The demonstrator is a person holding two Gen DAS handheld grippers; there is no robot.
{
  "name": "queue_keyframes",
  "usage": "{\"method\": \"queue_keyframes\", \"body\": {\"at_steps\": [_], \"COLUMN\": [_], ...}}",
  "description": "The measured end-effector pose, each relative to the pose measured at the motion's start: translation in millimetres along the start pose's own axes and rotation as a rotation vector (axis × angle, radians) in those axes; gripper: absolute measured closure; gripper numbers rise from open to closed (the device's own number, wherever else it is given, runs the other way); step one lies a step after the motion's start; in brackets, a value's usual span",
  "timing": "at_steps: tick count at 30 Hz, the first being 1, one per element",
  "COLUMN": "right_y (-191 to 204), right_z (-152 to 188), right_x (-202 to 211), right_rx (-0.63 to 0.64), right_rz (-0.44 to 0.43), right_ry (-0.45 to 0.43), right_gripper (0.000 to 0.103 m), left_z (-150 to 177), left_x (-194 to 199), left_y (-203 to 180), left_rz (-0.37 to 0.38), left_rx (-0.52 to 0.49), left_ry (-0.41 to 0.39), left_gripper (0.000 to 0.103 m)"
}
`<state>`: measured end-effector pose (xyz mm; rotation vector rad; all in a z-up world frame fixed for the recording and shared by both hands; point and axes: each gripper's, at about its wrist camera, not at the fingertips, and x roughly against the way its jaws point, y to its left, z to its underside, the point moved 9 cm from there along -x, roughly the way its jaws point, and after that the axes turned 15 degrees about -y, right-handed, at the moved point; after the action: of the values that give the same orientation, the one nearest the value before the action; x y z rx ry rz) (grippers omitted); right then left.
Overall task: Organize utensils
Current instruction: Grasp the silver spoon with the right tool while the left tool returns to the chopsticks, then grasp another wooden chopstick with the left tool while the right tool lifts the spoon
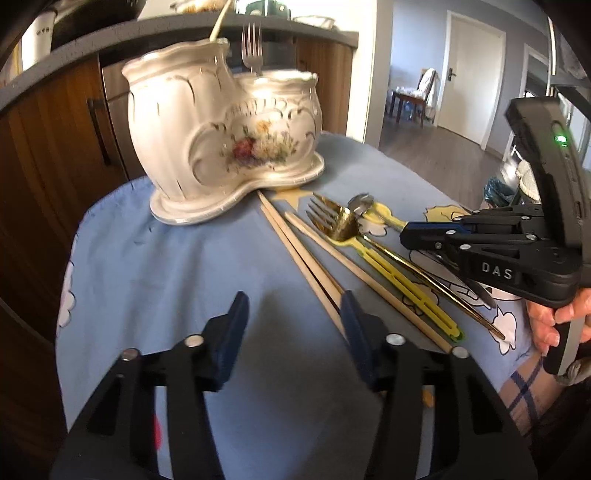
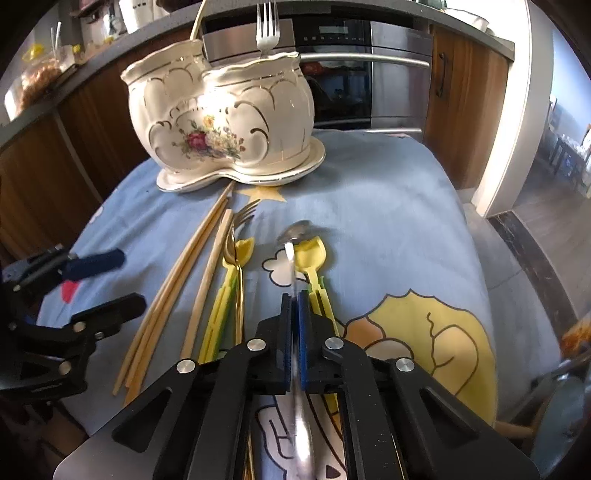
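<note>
The right claw point(image 2: 294, 314) was clenched on the handle of a silver spoon point(image 2: 295, 236), whose bowl lay near the yellow plastic spoon point(image 2: 314, 254) on the blue-clothed bench point(image 2: 388, 206), while the left claw point(image 1: 293, 317) hung released and empty beside the chopsticks point(image 1: 295, 243). To do this step well, I judged the spoon should be lifted clear of its neighbours, tipped upright and lowered handle-first into a compartment of the ceramic holder point(image 2: 221, 122), where a fork point(image 2: 267, 27) already stood, without knocking the rim.
</note>
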<state>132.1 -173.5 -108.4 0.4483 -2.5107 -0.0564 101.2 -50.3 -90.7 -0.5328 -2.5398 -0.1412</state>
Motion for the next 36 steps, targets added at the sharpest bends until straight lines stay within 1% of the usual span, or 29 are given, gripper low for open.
{"method": "queue_keyframes", "body": {"at_steps": [1, 3, 5, 10, 12, 13, 14, 15, 16, 17, 19, 21, 23, 26, 28, 31, 35, 36], "right_y": [0.5, 1.8, 4.3, 9.2, 10.7, 12.0, 13.1, 12.9, 13.3, 12.9, 10.7, 8.9, 7.4, 6.9, 8.1, 11.2, 12.5, 12.8], "right_z": [0.7, 1.2, -0.3, -6.3, -10.1, -12.4, -13.7, -13.8, -12.7, -11.6, -9.4, -9.4, -10.9, -11.1, -10.8, -10.7, -10.6, -9.9], "right_x": [0.8, 2.5, 6.9, 17.4, 22.7, 25.7, 28.3, 29.0, 28.7, 27.8, 26.9, 29.1, 30.8, 32.6, 31.8, 31.2, 30.1, 29.5], "right_rx": [-0.004, -0.010, -0.009, -0.017, -0.022, -0.024, -0.018, -0.011, -0.007, -0.009, -0.022, -0.029, -0.030, -0.030, -0.026, -0.017, -0.007, -0.001], "right_rz": [-0.009, -0.025, -0.036, -0.082, -0.102, -0.114, -0.117, -0.115, -0.115, -0.118, -0.128, -0.136, -0.138, -0.139, -0.138, -0.135, -0.126, -0.123], "right_ry": [-0.002, -0.012, -0.034, -0.083, -0.105, -0.117, -0.124, -0.128, -0.128, -0.124, -0.118, -0.126, -0.130, -0.133, -0.131, -0.130, -0.120, -0.114], "right_gripper": [0.099, 0.099, 0.099, 0.100, 0.101, 0.101, 0.101, 0.101, 0.101, 0.101, 0.101, 0.101, 0.101, 0.101, 0.101, 0.101, 0.101, 0.101], "left_z": [1.9, 4.1, 4.2, -0.8, 0.3, -1.5, -2.7, -4.4, -5.9, -6.2, -7.0, -5.8, -2.5, 6.1, 10.8, 10.4, 9.2, 8.4], "left_x": [-2.1, -5.0, -7.6, -19.8, -26.1, -29.1, -30.9, -32.3, -33.9, -34.7, -36.6, -33.8, -27.4, -16.0, -9.0, -12.0, -17.0, -17.6], "left_y": [-0.4, -0.7, -0.3, 3.5, 5.1, 4.9, 4.6, 4.3, 3.6, 4.4, 4.5, 7.0, 10.6, 13.9, 17.7, 22.2, 16.5, 15.4], "left_rz": [-0.004, -0.007, -0.029, -0.088, -0.089, -0.089, -0.087, -0.085, -0.087, -0.094, -0.083, -0.070, -0.057, -0.027, -0.005, -0.006, -0.015, -0.015], "left_rx": [0.014, 0.041, 0.056, 0.008, 0.010, 0.004, -0.003, -0.014, -0.036, -0.059, -0.088, -0.096, -0.116, -0.176, -0.185, -0.160, -0.146, -0.153], "left_ry": [0.014, 0.027, 0.036, 0.080, 0.108, 0.109, 0.113, 0.119, 0.126, 0.133, 0.147, 0.158, 0.179, 0.221, 0.239, 0.229, 0.196, 0.187], "left_gripper": [0.056, 0.057, 0.057, 0.057, 0.059, 0.064, 0.066, 0.074, 0.088, 0.094, 0.096, 0.097, 0.097, 0.098, 0.098, 0.096, 0.096, 0.098]}}
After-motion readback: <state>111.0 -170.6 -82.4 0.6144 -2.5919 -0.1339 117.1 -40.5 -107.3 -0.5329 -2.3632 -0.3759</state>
